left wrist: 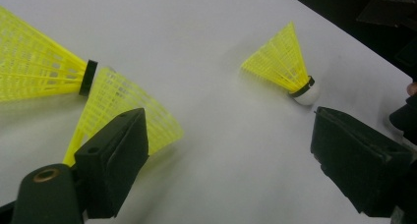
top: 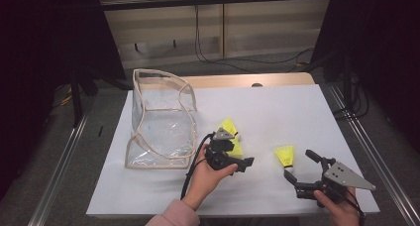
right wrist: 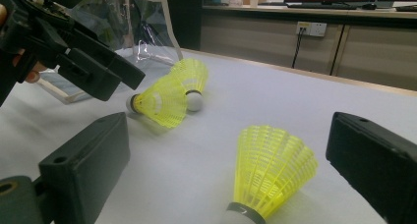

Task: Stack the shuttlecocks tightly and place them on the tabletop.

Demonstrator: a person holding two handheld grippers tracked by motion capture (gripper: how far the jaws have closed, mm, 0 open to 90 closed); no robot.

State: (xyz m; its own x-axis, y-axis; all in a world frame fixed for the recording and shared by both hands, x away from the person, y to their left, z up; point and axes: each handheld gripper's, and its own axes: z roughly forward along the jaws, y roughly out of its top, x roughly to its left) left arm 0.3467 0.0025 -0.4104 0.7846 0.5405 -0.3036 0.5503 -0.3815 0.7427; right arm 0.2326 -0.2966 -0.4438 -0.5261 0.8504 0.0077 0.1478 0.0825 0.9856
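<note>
Right now the right gripper (top: 296,165), jaws apart and empty, sits just near of the lone shuttlecock (top: 286,155) at the table's right, cork toward it; the left gripper (top: 236,156), also open, is farther.

In the high view, the left tongs (top: 236,162) and hand cover much of the two shuttlecocks (top: 230,132) lying at the bag's four o'clock; where one ends and the other begins cannot be told. In the left gripper view, the far-left shuttlecock (left wrist: 34,67) is cut by the nine o'clock edge. In the right gripper view, the nearest shuttlecock (right wrist: 270,170) loses its cork at the six o'clock edge.
</note>
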